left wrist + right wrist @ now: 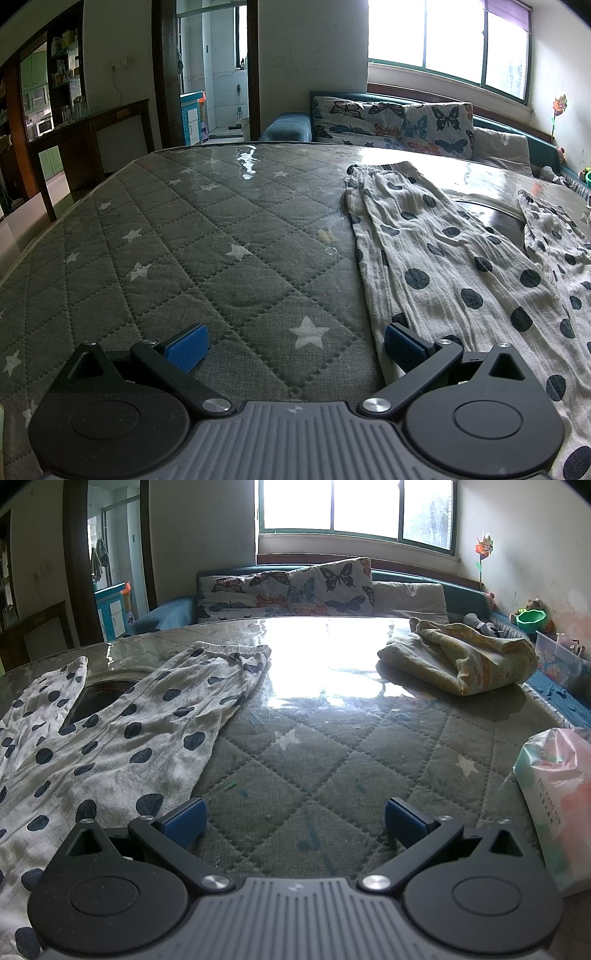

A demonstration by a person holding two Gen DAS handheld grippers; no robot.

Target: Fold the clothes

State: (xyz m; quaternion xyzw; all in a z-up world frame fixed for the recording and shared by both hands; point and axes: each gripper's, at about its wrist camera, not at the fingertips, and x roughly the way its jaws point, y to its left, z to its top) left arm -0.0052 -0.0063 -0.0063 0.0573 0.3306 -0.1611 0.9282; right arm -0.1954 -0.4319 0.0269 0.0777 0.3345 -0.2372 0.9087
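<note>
My left gripper (295, 345) and right gripper (295, 821) both hover released over the quilted mattress (207, 236), grasping nothing. Between them the dotted pants (122, 738) lie flat, legs pointing away. Farther off rests a bundled blanket (458, 657).

A lived-in home is shown, most likely a bedroom. Most of both views is taken up by a quilted grey mattress (192, 236) printed with white stars. Butterfly-patterned cushions (391, 120) are propped along its far edge beneath a wide window (447, 40). A tiled bathroom (218, 74) is seen through a doorway at upper centre of the left view, and kitchen shelves (64, 55) at upper left. Soft toys (533, 607) and a paper pinwheel (484, 548) are kept at the right wall.
</note>
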